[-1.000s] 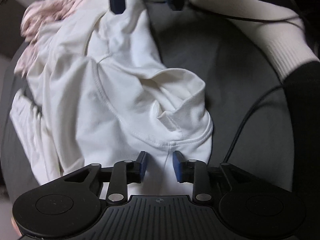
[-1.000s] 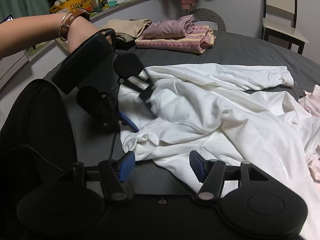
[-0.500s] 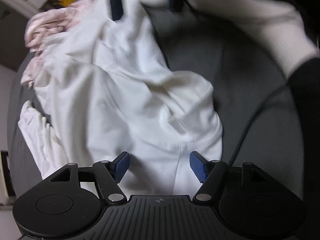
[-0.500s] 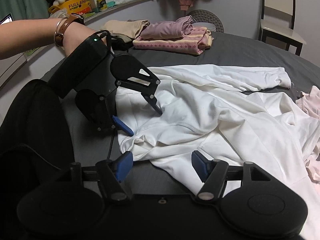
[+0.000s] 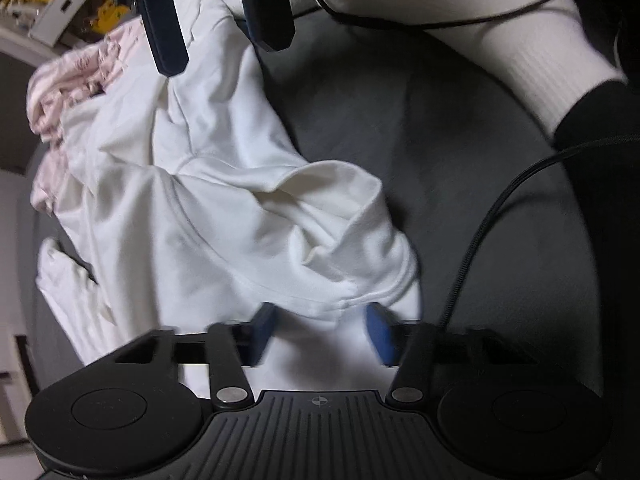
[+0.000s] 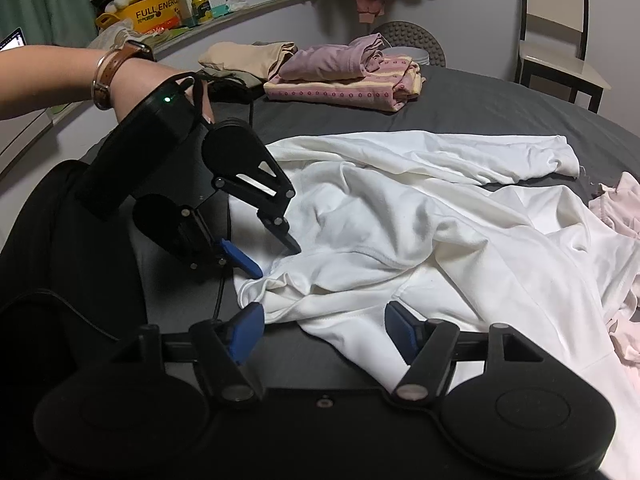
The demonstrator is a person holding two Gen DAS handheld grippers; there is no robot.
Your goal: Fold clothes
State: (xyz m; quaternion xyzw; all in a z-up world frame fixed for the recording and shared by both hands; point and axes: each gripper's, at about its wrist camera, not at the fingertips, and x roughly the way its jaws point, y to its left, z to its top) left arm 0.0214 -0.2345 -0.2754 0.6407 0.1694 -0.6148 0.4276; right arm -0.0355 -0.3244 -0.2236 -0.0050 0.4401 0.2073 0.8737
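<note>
Grippers spread wide over a crumpled white shirt (image 6: 420,240) on the grey bed (image 6: 500,108) — the left gripper (image 6: 276,258) straddling its hem corner, the right gripper (image 6: 324,330) at the near edge, gripping nothing.

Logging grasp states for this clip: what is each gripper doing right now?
Left gripper: open, fingertips at the white garment edge.
Right gripper: open, holding nothing.

My room is dim, lit softly, perhaps from overhead. The white garment (image 6: 420,240) ahead of my right gripper (image 6: 324,330) looks brightest, nearly washed out. My left gripper (image 5: 320,330) fingertips are motion-blurred. Both fisheye views bend and darken at their corners.
</note>
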